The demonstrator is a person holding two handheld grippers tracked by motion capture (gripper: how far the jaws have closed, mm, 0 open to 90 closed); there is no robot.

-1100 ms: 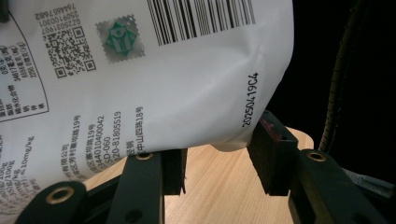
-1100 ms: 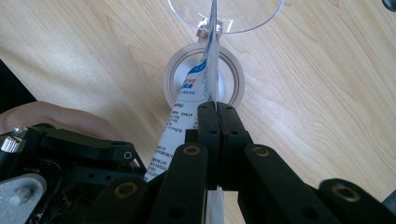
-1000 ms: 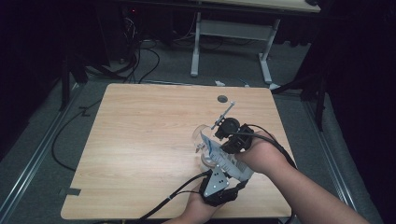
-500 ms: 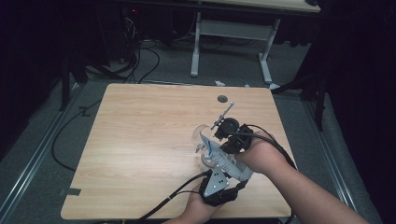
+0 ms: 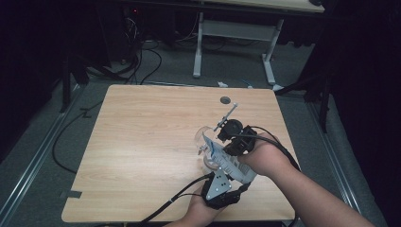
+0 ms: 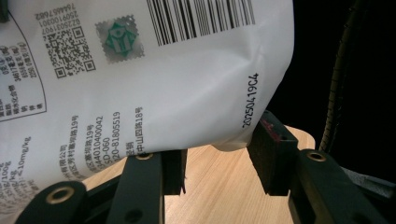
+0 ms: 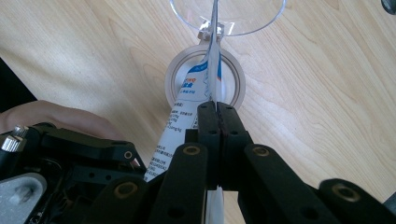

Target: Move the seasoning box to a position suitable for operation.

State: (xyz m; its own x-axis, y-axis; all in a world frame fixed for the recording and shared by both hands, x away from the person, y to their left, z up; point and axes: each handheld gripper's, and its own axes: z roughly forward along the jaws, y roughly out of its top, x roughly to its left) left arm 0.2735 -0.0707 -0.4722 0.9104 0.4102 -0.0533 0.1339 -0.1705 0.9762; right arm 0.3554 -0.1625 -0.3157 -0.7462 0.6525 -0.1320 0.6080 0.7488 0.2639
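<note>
Wooden table (image 5: pixel 142 156), centre of the frame, on grey floor (image 5: pixel 42 156). Lying on it: a dark round disc (image 5: pixel 225 100) near the upper edge; a white ring (image 7: pixel 205 84) right of centre.

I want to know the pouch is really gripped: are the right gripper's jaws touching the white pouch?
Touching. In the right gripper view the right gripper has its jaws pressed together on the thin edge of the white pouch.

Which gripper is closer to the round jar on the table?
Right. The right gripper pinches the white pouch's thin edge just above the open jar. The left gripper holds the pouch's other end, farther back toward the person.
</note>
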